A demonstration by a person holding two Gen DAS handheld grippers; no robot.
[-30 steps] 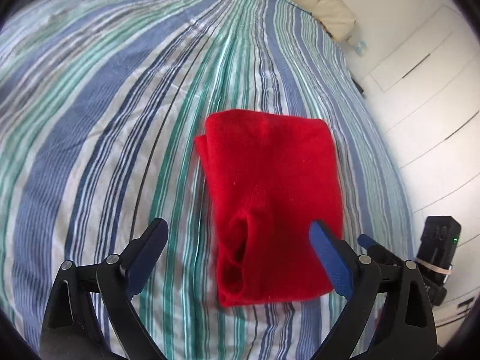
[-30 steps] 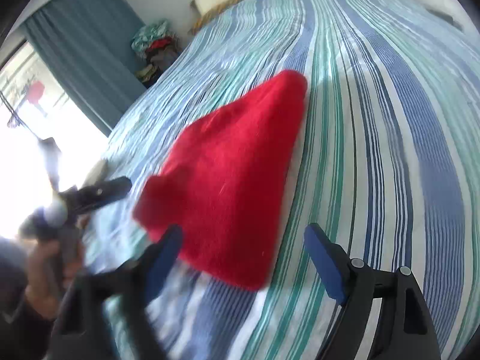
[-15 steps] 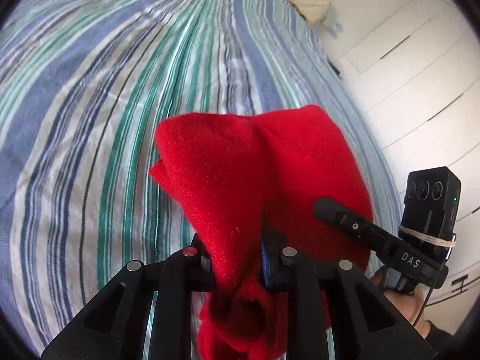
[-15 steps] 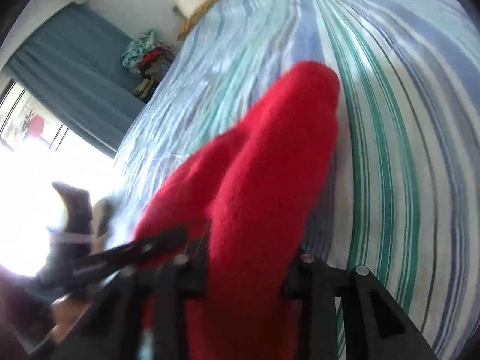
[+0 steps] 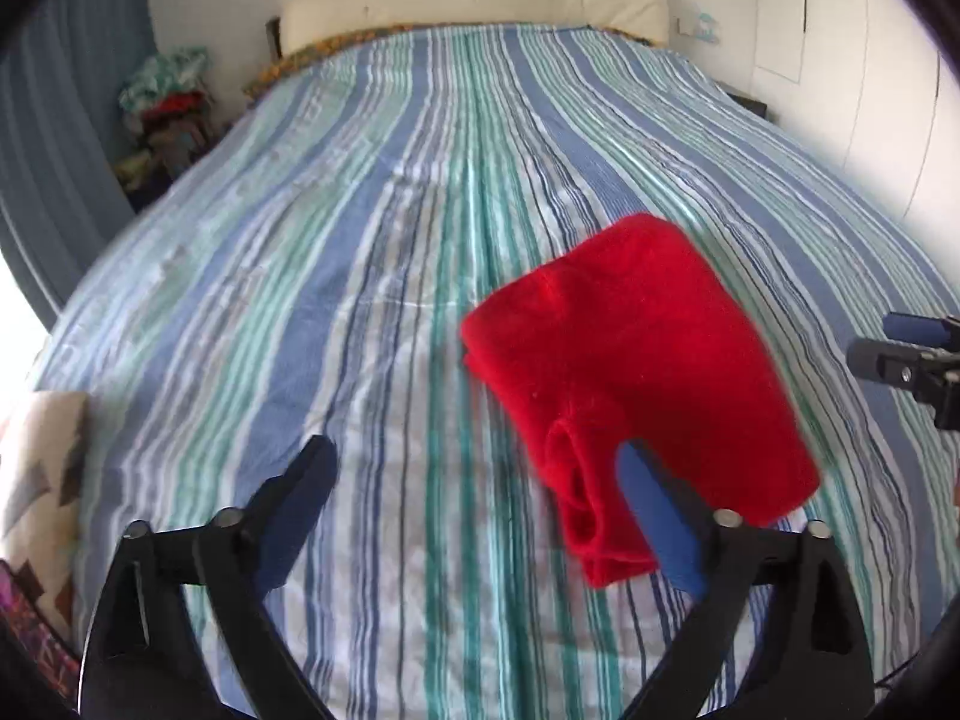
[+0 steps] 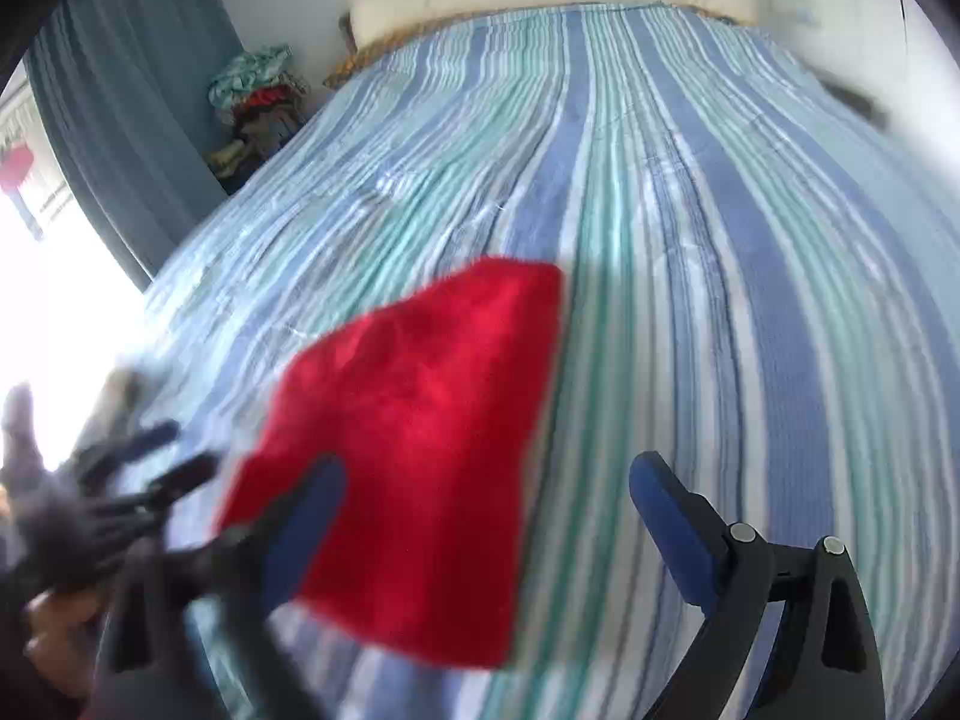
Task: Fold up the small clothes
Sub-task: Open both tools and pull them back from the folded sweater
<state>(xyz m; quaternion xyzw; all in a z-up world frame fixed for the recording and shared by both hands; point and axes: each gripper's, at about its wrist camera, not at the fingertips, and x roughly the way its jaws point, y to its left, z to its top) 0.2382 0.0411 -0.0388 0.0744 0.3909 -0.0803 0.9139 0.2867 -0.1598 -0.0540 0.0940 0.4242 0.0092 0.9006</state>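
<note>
Setting: a bedroom, with a wide bed (image 5: 420, 240) under a cover striped in blue, green and white.

Garment: a small red piece of clothing (image 5: 636, 360), folded into a rough rectangle, lies on the striped cover near the close end of the bed. In the left wrist view it sits right of centre; in the right wrist view it sits left of centre, blurred.

Left hand-held gripper (image 5: 474, 516): its jaws have just been opening and now stand wide apart with nothing between them. One blue pad (image 5: 657, 522) shows right at the garment's near edge, in front of it; whether it touches the cloth cannot be told. The other finger hangs over bare bedcover.

Right hand-held gripper (image 6: 486, 516): its jaws have also just been opening and stand wide, gripping nothing. Its left finger is blurred and overlaps the garment's near edge in the picture; its right finger is over the bare stripes, clear of the cloth.

Headboard: a cream padded headboard (image 5: 474, 3) runs along the far end of the bed.

Curtain: a grey-blue curtain (image 6: 126, 90) hangs on the left, beside bright window light.

Heap: a pile of mixed clothes (image 5: 165, 96) sits in the far left corner by the bed.

Wall: white panelled doors (image 5: 840, 60) stand on the right.

Near left: a patterned cream cloth (image 5: 42, 468) lies at the bed's edge.
</note>
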